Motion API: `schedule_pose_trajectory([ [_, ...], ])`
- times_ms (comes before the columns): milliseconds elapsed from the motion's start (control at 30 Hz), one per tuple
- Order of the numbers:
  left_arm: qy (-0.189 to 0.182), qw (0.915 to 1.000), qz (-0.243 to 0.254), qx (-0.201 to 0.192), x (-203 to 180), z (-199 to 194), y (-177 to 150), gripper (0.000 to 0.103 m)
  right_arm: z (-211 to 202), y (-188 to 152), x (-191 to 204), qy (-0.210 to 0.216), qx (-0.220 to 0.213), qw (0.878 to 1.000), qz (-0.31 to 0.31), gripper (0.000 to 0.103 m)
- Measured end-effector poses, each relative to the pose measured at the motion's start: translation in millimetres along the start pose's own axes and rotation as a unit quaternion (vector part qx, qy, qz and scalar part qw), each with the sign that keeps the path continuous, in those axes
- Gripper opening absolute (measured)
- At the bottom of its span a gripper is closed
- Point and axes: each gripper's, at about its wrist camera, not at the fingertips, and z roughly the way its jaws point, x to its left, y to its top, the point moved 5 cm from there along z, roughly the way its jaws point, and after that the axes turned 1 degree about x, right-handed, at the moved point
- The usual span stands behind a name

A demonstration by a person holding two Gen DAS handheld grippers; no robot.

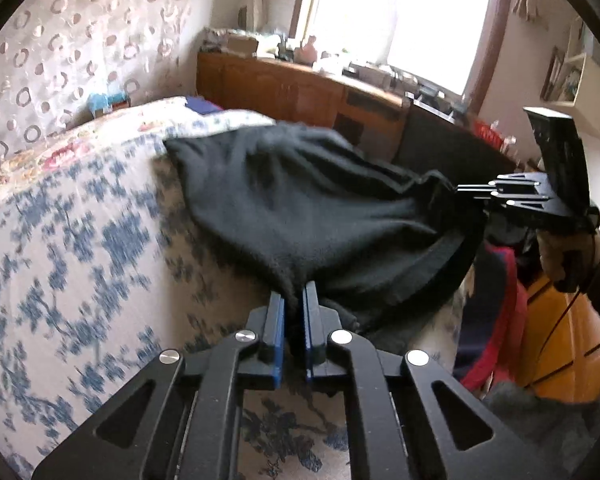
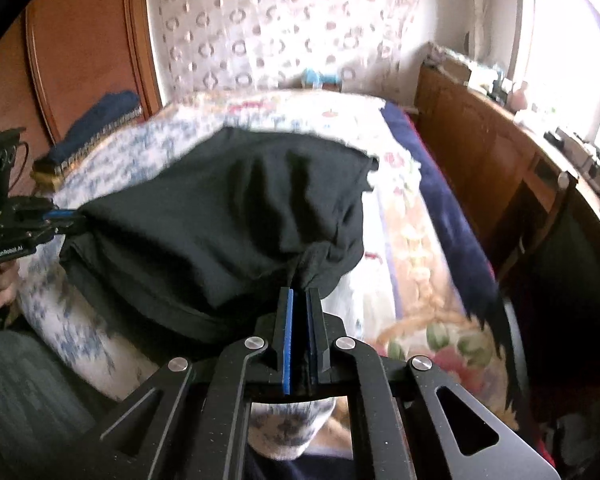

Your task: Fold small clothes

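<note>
Bedroom, two wrist views. My left gripper (image 1: pixel 294 296) is clamped on a near corner of the black garment (image 1: pixel 300 208), its blue pads pressed together with cloth bunched between them. My right gripper (image 2: pixel 299 294) is likewise closed on the opposite near corner, a pinch of fabric drawn into its jaws. Each view shows the other tool at the garment's side edge: the right one at the right of the left view, held by a hand (image 1: pixel 568 258); the left one at the left of the right view.

The garment hangs stretched between the two grips, its near hem lifted. Its far part drapes over the bed's blue-flowered cover (image 1: pixel 68 240). Whether it is shorts or a small top I cannot tell. Motion blur softens the bed.

Step in hand, as I judge it: spreading or carrying the near edge, before the first fold. The next move calls for both grips to travel together toward the far edge, keeping the hem taut and level, then lowering it so the edges meet before I release.
</note>
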Motion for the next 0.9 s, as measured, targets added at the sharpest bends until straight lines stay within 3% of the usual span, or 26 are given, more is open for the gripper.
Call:
schedule_pose_trajectory([
  [233, 0.015, 0.9994, -0.001, -0.030, 9.7, -6.1, 33.6, 0.008, -4.1, 16.3, -7.6, -0.002, -0.049, 0.999, 0.013, 0.006],
  [533, 0.044, 0.9982, 0.010, -0.041, 16.6, -0.4, 59.9, 0.008, 19.1, 25.6, 0.3, 0.004, -0.068, 0.997, 0.019, 0.006],
  [900, 0.060, 0.9971, 0.001, -0.047, 43.6, 18.5, 104.6, 0.007, 36.4, 52.6, -19.1, 0.001, -0.107, 0.994, 0.037, 0.006],
])
